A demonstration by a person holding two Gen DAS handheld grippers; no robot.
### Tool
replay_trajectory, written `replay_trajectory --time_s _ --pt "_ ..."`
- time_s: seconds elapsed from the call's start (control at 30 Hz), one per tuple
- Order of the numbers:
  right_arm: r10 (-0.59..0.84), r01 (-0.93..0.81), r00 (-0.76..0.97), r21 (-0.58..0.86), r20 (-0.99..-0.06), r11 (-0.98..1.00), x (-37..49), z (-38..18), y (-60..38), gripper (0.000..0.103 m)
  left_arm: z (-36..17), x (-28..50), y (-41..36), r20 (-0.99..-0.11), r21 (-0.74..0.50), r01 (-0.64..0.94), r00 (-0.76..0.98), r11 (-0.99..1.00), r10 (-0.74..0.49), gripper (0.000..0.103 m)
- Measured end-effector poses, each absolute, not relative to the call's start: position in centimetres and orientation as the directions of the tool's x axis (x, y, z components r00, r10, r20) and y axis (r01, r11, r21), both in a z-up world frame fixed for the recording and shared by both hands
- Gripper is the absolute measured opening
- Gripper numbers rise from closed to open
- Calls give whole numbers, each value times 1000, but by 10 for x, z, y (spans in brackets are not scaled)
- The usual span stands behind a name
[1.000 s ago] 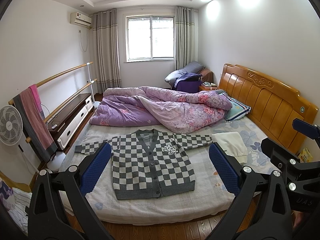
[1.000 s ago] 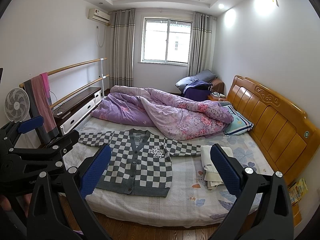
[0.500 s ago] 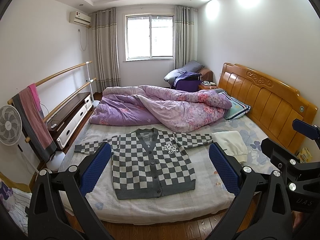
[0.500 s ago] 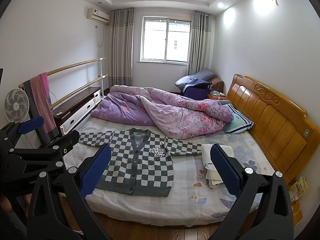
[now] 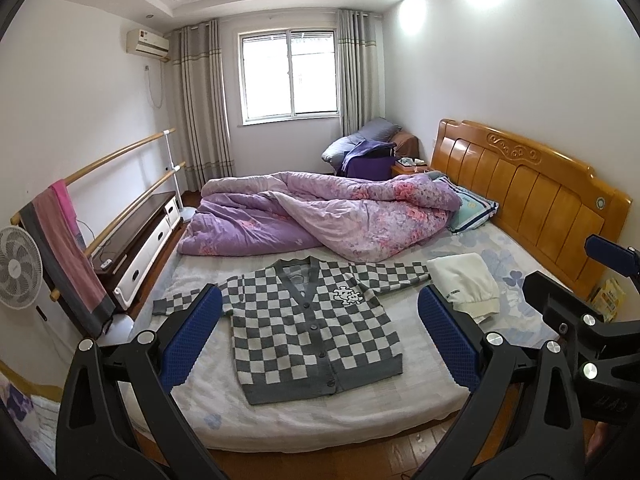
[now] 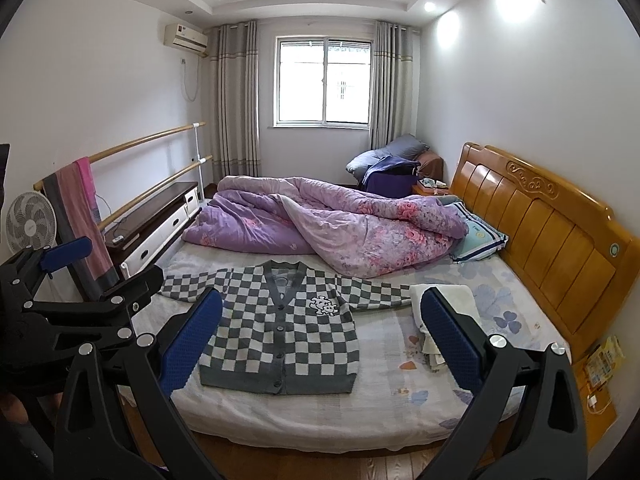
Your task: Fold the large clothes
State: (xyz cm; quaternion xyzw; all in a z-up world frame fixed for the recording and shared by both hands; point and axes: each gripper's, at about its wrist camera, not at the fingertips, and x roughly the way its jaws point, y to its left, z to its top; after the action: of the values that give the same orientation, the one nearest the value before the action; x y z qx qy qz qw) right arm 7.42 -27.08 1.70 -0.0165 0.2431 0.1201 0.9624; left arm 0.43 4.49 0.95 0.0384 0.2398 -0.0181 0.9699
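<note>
We hold both left tongs (image 5: 318,344) and right tongs (image 6: 320,344) spread wide, empty, above the flat cardigan (image 5: 308,328) on the bed (image 5: 320,420)

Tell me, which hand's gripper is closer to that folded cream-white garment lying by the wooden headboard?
Right, likely. The right gripper stands off the bed's edge more toward the folded cream-white garment; the left gripper faces the grey-and-white checkered cardigan, farther from the garment.

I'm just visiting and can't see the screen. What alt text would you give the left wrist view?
A checkered cardigan lies flat and buttoned on a bed, sleeves spread, framed by the open left gripper held short of it. A purple quilt is bunched behind, and a folded white garment lies at one cuff.
</note>
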Motion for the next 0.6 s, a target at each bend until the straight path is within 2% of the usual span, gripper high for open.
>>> replay_trajectory --time_s 0.33,0.6 --pt "232 -226 838 73 -493 971 86 10 -255 96 -3 19 58 -494 74 73 869 995 -27 98" --pt "226 -249 824 26 -519 968 110 12 -247 96 -9 50 62 -523 17 53 852 998 -36 98"
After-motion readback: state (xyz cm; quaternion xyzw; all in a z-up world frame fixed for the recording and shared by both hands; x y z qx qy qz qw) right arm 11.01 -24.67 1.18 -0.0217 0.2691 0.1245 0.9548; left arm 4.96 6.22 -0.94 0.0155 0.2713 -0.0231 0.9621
